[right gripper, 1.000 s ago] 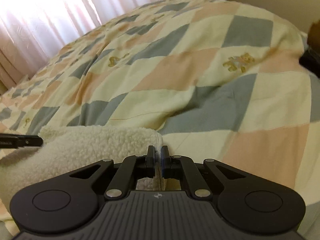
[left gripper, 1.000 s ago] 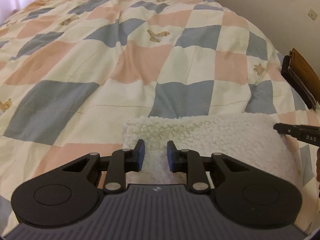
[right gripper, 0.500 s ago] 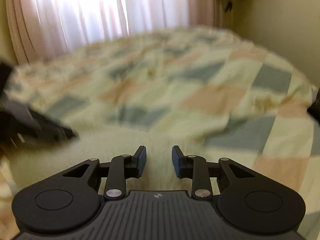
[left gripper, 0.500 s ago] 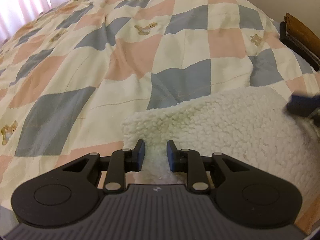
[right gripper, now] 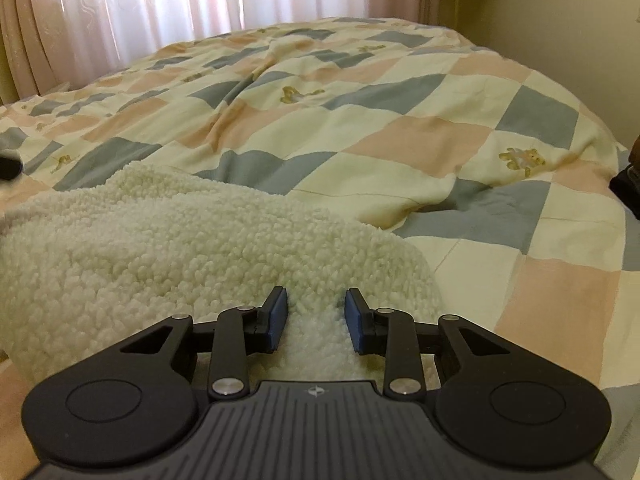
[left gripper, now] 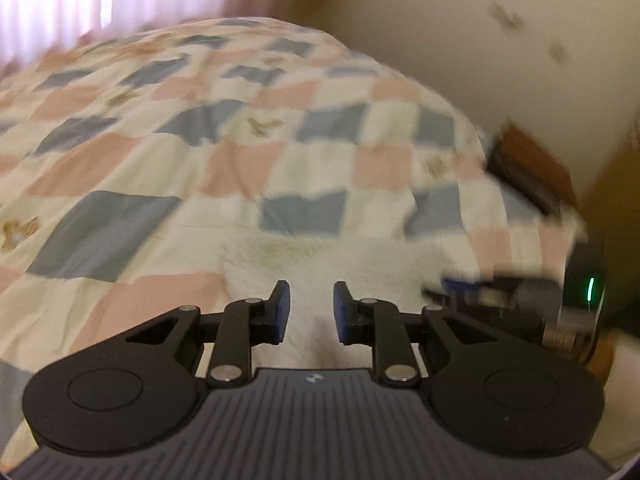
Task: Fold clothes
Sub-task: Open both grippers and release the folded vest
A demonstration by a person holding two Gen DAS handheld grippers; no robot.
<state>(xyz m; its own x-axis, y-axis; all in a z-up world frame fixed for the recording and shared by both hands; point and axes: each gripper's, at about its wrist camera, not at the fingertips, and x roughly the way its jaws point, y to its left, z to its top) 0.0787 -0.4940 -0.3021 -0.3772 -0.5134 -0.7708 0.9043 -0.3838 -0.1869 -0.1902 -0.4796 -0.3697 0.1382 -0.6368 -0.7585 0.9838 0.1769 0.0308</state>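
A cream fleece garment [right gripper: 192,240] lies folded on the checked quilt [right gripper: 420,140], at the near edge of the bed. My right gripper [right gripper: 316,314] is open just above the garment's right end, with fleece showing between its blue pads and nothing gripped. In the blurred left wrist view the same fleece garment [left gripper: 320,256] lies under my left gripper [left gripper: 308,306], which is open and holds nothing. The right gripper's body [left gripper: 520,292] shows blurred at the right of that view.
The quilt [left gripper: 200,140] covers the whole bed, with a crease and a dip to the right of the garment. Pink curtains [right gripper: 160,8] hang behind the bed. A dark and brown object [left gripper: 528,168] sits by the bed's right side, near the wall.
The right gripper was shut on the fleece edge one second ago and has opened, letting go. Both grippers have tilted up and drawn back slightly; the left stayed open.
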